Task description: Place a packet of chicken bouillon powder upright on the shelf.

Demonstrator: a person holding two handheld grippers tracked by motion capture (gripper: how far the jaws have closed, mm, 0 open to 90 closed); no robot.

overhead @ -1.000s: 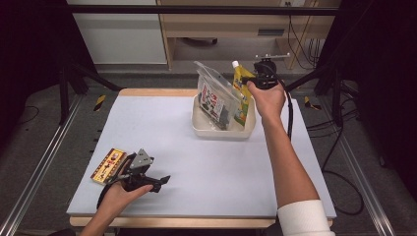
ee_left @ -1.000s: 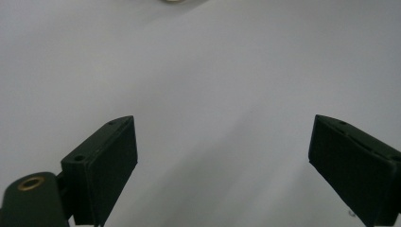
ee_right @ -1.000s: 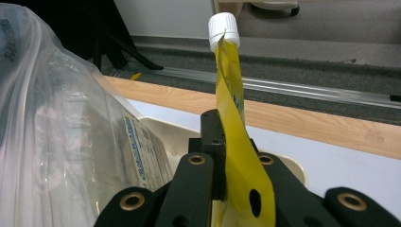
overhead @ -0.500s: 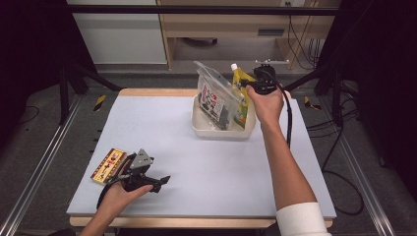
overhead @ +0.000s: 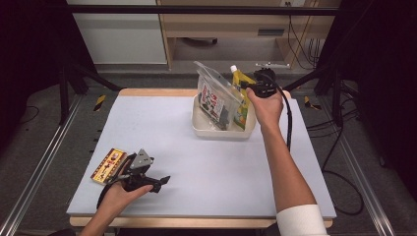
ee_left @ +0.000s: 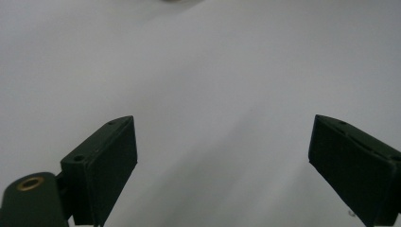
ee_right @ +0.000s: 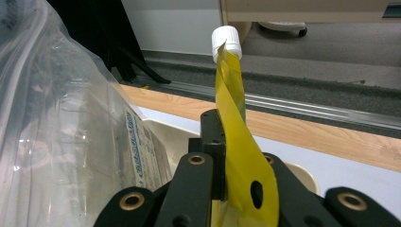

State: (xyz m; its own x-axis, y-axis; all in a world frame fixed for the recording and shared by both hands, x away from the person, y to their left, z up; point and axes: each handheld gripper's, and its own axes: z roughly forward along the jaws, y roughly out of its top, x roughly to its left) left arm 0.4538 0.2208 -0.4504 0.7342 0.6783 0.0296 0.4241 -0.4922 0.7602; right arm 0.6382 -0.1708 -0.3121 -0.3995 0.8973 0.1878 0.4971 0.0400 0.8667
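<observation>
High view: the right arm reaches straight across the table [overhead: 162, 128], its hand raised at the far edge above one cream tub [overhead: 221, 132]. The right tool [overhead: 248, 86] is pressed together on the flat edge of one yellow spouted pouch [overhead: 241, 105], which stands upright in the tub's right end; in the right gripper view the pouch [ee_right: 236, 142] rises between the jaws, white cap [ee_right: 226, 42] uppermost. One clear plastic bag [overhead: 216, 96] with a printed card leans in the tub just beside the pouch. The left hand rests low at the near left edge; the left tool [ee_left: 222, 161] is spread over bare table, pinching nothing. One red-and-yellow packet [overhead: 108, 165] lies just beside it.
</observation>
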